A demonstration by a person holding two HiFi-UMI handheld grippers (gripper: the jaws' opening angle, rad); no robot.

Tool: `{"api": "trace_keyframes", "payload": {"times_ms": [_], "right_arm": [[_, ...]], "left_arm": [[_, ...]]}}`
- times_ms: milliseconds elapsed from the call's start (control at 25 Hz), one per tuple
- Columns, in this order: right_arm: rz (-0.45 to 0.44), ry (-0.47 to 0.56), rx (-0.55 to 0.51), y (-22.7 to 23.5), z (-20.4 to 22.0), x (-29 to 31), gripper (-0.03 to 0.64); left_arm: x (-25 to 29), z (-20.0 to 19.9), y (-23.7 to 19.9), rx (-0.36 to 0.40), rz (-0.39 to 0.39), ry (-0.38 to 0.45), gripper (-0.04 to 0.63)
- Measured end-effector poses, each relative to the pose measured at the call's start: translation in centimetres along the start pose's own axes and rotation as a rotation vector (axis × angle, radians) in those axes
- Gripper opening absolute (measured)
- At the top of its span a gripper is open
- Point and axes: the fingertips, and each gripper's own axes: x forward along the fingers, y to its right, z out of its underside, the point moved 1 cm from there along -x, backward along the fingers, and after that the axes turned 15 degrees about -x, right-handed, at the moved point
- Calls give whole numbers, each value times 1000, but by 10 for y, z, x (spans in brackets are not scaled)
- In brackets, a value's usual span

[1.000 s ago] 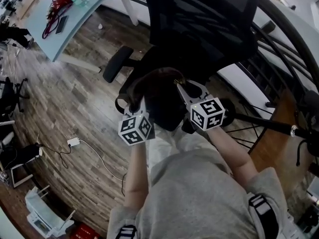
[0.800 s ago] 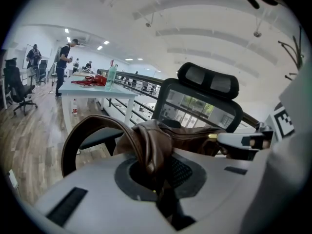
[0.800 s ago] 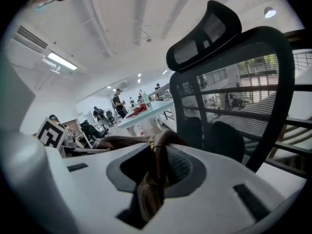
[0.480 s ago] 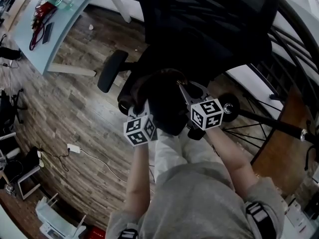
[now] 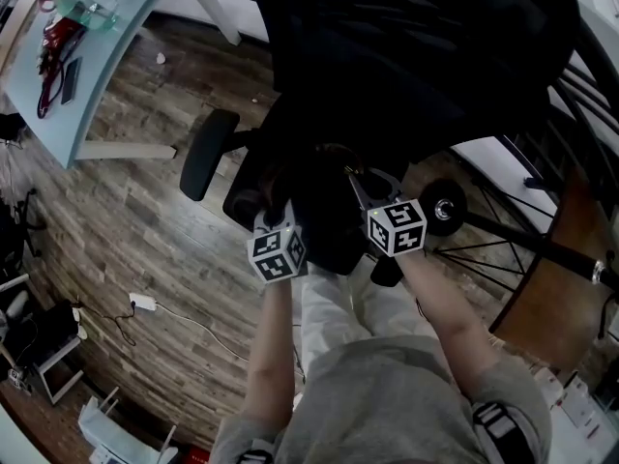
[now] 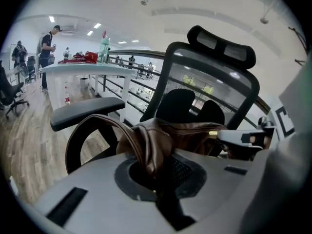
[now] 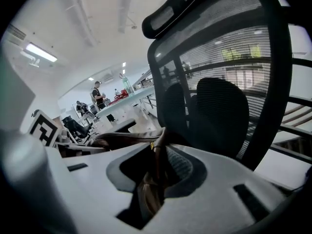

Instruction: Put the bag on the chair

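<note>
Carry step: we hold the brown bag [image 5: 324, 211] between us, left gripper [image 5: 264, 209] clamped tight on its leather edge, right gripper [image 5: 360, 180] narrowly closed on the other end, at the chair's [image 5: 416, 56] seat front. Next, we reckon: lower, then release.

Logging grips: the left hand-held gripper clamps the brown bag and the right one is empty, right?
Not empty: the right hand-held gripper is shut on the bag too, as the right gripper view shows. The left hand-held gripper clamps it.
</note>
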Motion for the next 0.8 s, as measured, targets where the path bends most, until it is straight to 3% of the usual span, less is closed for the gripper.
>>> {"api": "trace_keyframes", "payload": {"times_ms": [800], "right_arm": [[43,-106,62,14,43,51,77]], "left_arm": [[59,29,-37,5,-39,-140,18]]}}
